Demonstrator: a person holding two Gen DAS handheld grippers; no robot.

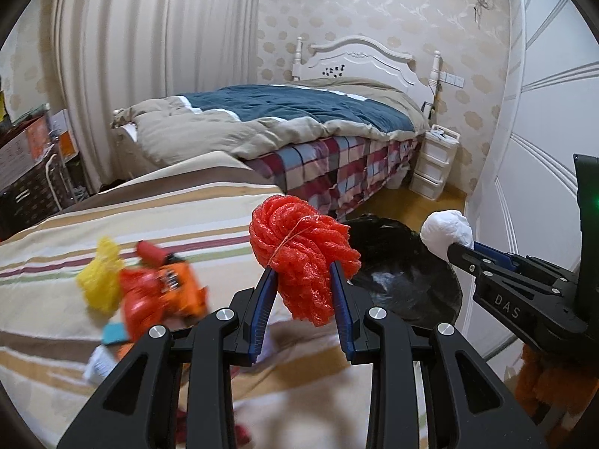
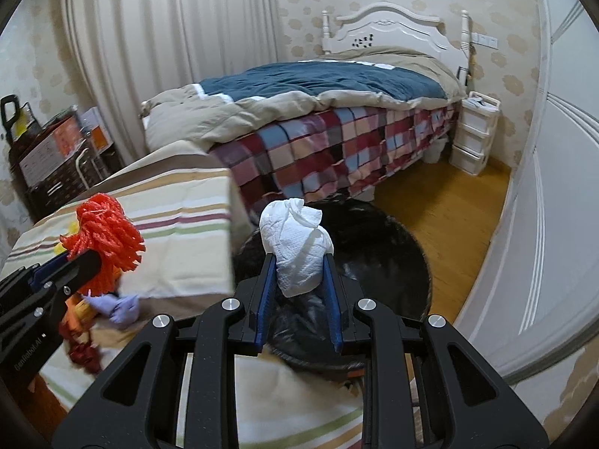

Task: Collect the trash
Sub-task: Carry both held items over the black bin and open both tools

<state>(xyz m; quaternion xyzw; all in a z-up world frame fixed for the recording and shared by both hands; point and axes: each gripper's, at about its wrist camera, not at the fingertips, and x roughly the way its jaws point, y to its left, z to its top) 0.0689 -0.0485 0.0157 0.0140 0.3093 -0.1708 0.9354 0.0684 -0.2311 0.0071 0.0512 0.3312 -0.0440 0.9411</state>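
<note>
Purple wad (image 2: 119, 308) only in right view — black-lined bin (image 2: 393, 247) under right claw (image 2: 299, 262) clamped on white tissue (image 2: 297, 247), left claw (image 1: 304, 273) clamped on red netting (image 1: 299, 247).

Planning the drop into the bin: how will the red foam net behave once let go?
The red foam net probably weighs little and squashes: the left tool pinches its bunched mesh. It looks soft, so it should fall without rolling or breaking.

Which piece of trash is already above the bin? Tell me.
The white paper wad, clamped in the right tongs, hangs over the black-lined bin. The red foam net is beside it.
</note>
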